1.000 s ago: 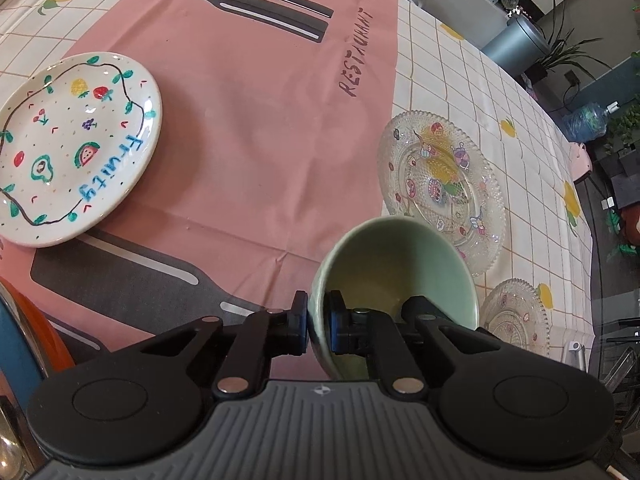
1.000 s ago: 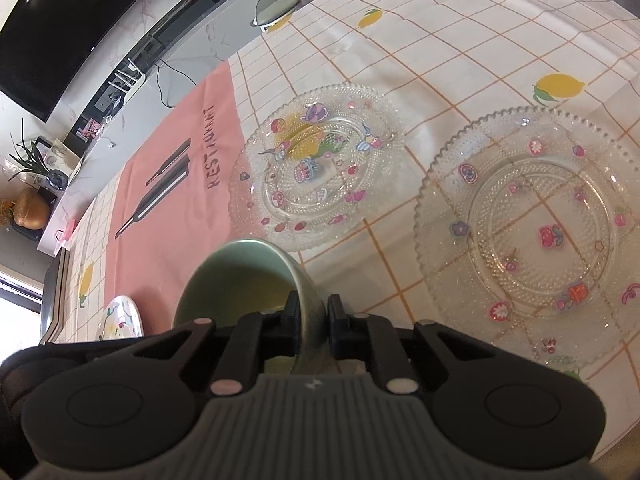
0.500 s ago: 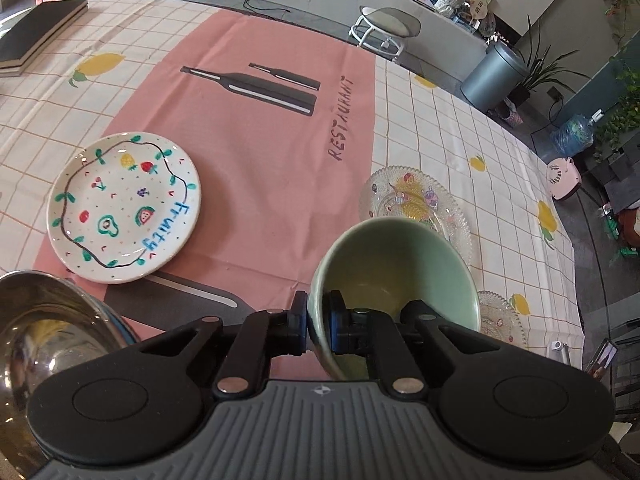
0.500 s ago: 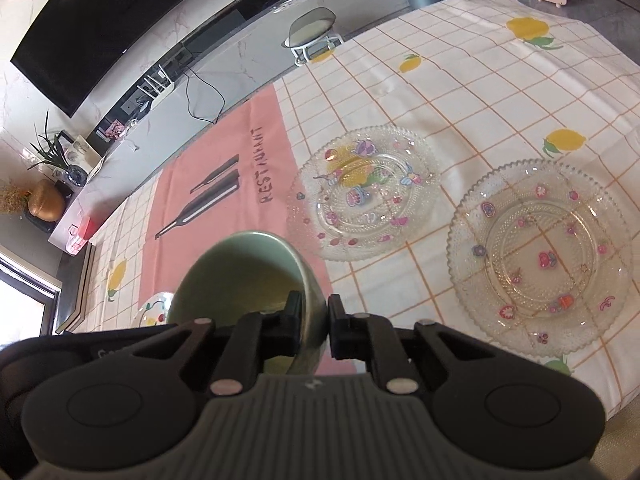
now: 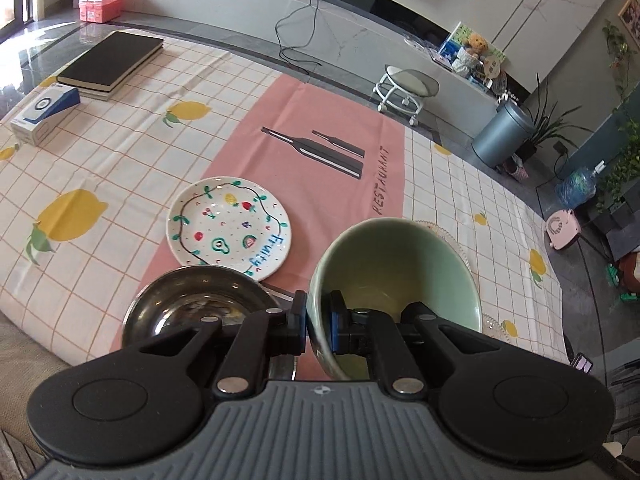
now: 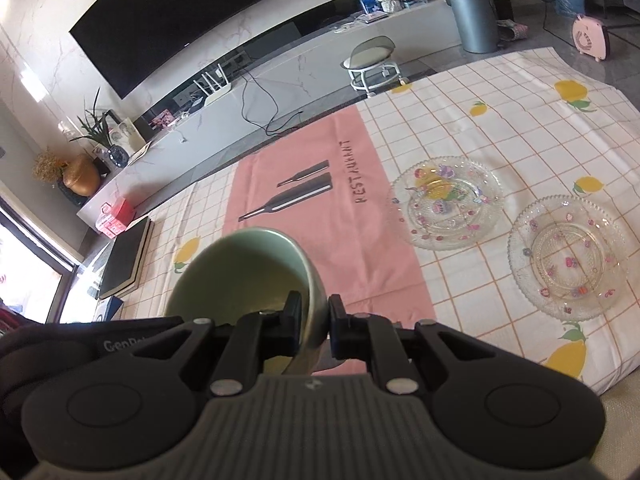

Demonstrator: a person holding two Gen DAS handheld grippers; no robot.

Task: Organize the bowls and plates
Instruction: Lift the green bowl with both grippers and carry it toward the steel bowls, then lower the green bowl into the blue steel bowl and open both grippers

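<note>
My left gripper (image 5: 318, 320) is shut on the left rim of a green bowl (image 5: 396, 264), held well above the table. My right gripper (image 6: 314, 320) is shut on the right rim of the same green bowl (image 6: 244, 268). A steel bowl (image 5: 192, 304) sits on the table below the left gripper. A white plate (image 5: 228, 228) painted with fruit lies beyond it on the pink runner. Two clear glass plates (image 6: 448, 200) (image 6: 568, 256) lie on the checked cloth at the right. One glass plate is mostly hidden behind the bowl in the left wrist view.
A black book (image 5: 112, 60) and a blue-and-white box (image 5: 44, 112) lie at the table's far left. The near table edge (image 6: 580, 388) runs close under the grippers. A stool (image 6: 374, 60) and a grey bin (image 6: 474, 16) stand on the floor beyond the table.
Both grippers have risen high above the table with the green bowl held between them. The steel bowl has come fully into the left wrist view.
</note>
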